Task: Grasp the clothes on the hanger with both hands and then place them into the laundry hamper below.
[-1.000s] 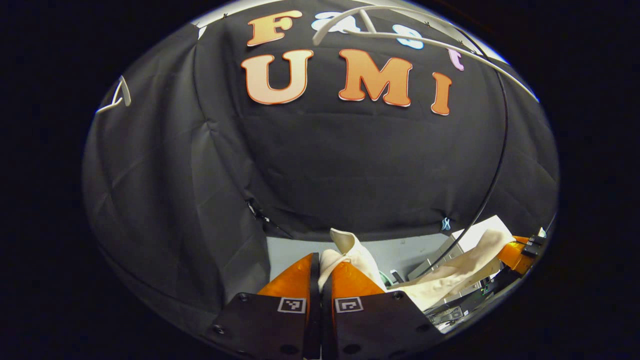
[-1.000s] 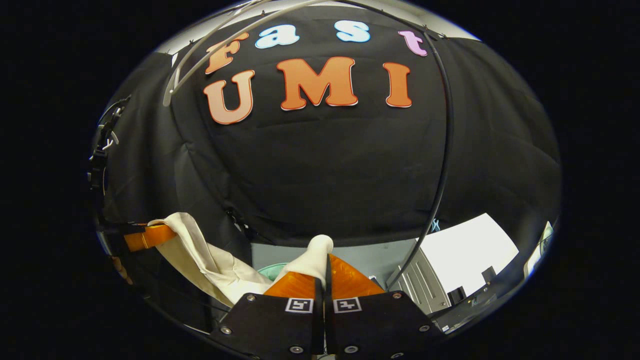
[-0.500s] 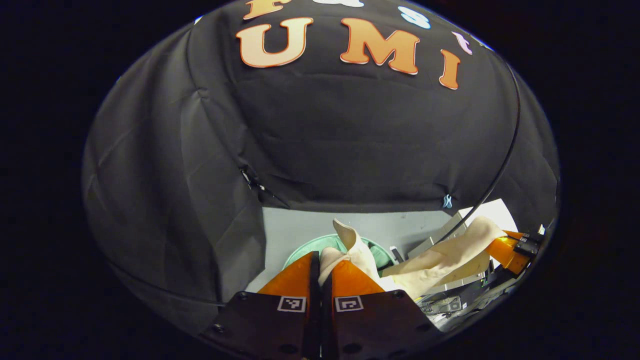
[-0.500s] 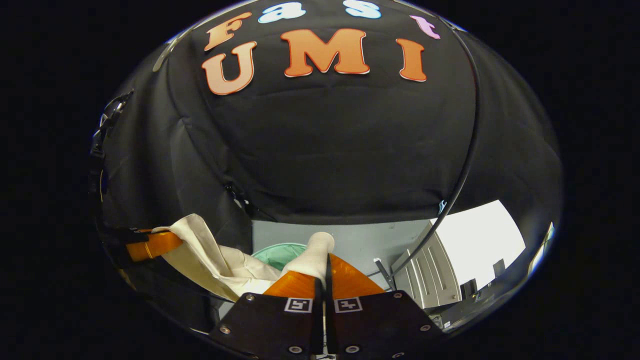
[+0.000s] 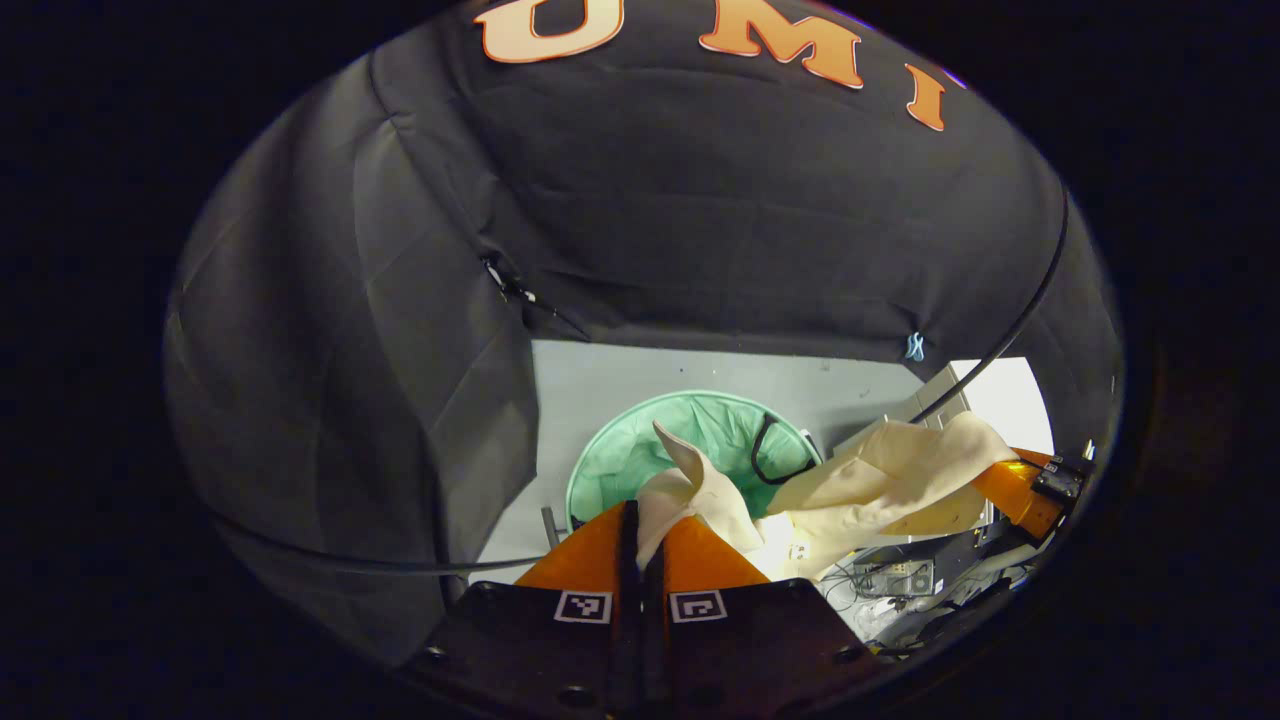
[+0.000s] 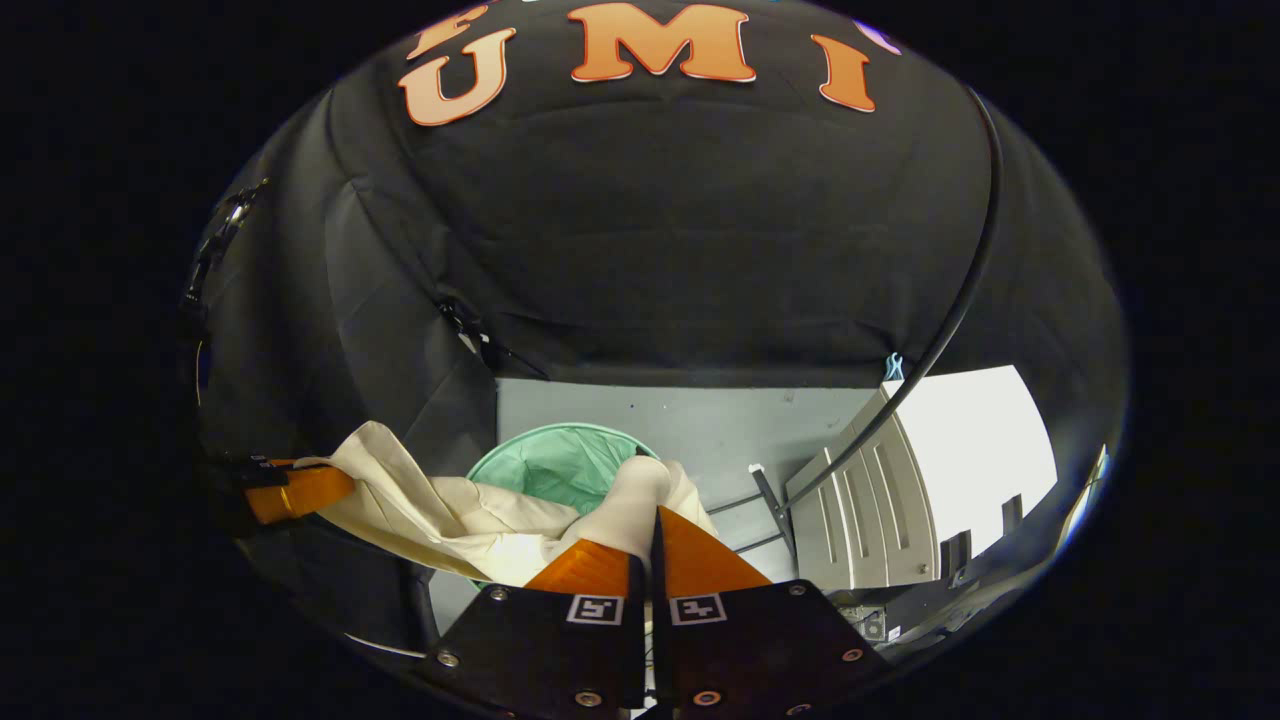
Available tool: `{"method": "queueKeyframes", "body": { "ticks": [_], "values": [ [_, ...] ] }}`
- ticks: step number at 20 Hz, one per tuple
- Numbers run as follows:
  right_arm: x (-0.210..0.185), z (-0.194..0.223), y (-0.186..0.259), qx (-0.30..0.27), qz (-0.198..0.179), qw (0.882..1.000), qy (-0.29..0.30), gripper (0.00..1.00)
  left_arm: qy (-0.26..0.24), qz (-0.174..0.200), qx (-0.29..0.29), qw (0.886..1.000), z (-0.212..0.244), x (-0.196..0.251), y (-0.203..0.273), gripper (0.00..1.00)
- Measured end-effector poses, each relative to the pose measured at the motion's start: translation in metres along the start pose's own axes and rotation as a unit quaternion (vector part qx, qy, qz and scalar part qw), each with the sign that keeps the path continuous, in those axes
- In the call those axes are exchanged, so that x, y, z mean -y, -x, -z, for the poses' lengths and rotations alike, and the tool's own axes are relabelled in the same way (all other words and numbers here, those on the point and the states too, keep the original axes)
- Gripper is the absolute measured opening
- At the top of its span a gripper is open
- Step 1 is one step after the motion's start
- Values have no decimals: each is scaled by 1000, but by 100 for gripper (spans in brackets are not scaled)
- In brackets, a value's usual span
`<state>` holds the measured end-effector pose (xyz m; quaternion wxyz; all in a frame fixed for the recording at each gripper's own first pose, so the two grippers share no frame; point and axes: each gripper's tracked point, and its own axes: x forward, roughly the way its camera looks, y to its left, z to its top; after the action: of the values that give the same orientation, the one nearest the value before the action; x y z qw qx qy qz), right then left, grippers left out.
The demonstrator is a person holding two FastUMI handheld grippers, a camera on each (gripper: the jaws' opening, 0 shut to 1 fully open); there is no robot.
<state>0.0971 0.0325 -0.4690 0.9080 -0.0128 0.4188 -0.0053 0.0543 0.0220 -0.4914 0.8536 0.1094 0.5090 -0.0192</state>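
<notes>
The cream cloth (image 5: 880, 475) hangs stretched between the two grippers, right above the round green hamper (image 5: 640, 455) on the grey floor (image 5: 600, 375). The left gripper (image 5: 645, 525) has its jaws pinched tight on one end. The right gripper (image 6: 648, 530) has its jaws pinched tight on the other end.

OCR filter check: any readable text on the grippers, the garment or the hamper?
left gripper: none; its square markers are patterns, not text.
right gripper: none; square markers again.
cream garment: none.
green hamper: none.
small box on the floor: any marking too small to read.
</notes>
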Motion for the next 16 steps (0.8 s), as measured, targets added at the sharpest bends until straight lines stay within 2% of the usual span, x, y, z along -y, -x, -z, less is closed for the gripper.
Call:
{"method": "queueKeyframes", "body": {
  "ticks": [7,10,11,12,13,16],
  "values": [
    [-8,22,-14,-36,-5,999,-6,5,-13,-4,-40,999,21,1,-13,8],
    [-12,25,-17,-46,-8,999,-8,12,-16,-8,-51,999,25,-1,-17,8],
    [-13,27,-18,-48,-10,999,-6,7,-15,-10,-56,998,28,-2,-17,8],
    [-14,27,-17,-50,-10,999,-3,14,-14,-8,-60,998,30,-1,-17,11],
    [-15,29,-16,-52,-11,999,0,14,-11,-8,-61,998,31,-3,-14,15],
    [-17,37,-14,-62,-16,998,-3,14,-10,-7,-53,998,22,-5,-8,14]
  ]
}}
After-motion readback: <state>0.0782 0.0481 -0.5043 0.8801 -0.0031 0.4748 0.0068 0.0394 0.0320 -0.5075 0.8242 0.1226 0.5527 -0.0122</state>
